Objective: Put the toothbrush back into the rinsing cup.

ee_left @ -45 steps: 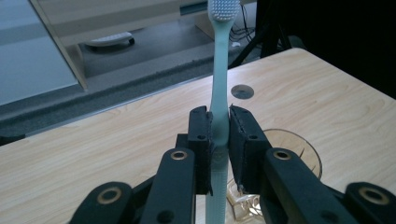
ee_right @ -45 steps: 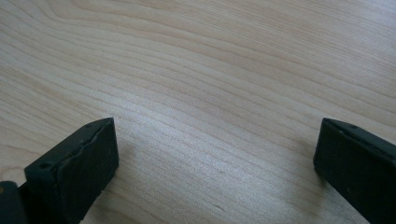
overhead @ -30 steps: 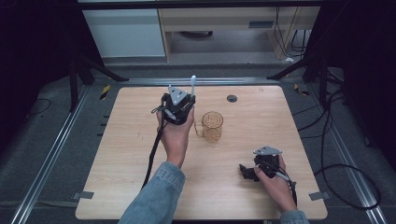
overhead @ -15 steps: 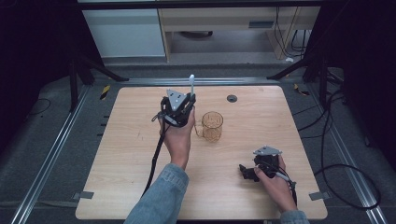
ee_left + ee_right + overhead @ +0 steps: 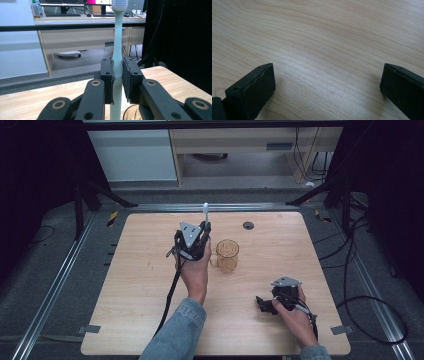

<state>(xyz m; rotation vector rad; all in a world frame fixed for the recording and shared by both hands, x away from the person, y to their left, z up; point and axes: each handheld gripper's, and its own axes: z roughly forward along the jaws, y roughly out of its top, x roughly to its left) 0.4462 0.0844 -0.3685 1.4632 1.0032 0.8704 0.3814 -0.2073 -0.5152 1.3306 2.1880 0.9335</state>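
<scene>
The toothbrush (image 5: 117,37) stood upright mid-frame, pinched by the left gripper (image 5: 196,240) just left of the cup (image 5: 227,255). The right gripper (image 5: 272,302) sat lower right, jaws wide over bare table (image 5: 125,285).

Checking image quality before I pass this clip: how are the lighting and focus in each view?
High view: the table is evenly lit, its surroundings nearly black, the amber cup small but legible. Left gripper view: the toothbrush and the jaws clamping it are sharp, the room behind softer, the right side dark. Right gripper view: bright wood grain, slightly soft, with faint shadows beside the spread jaws.
</scene>
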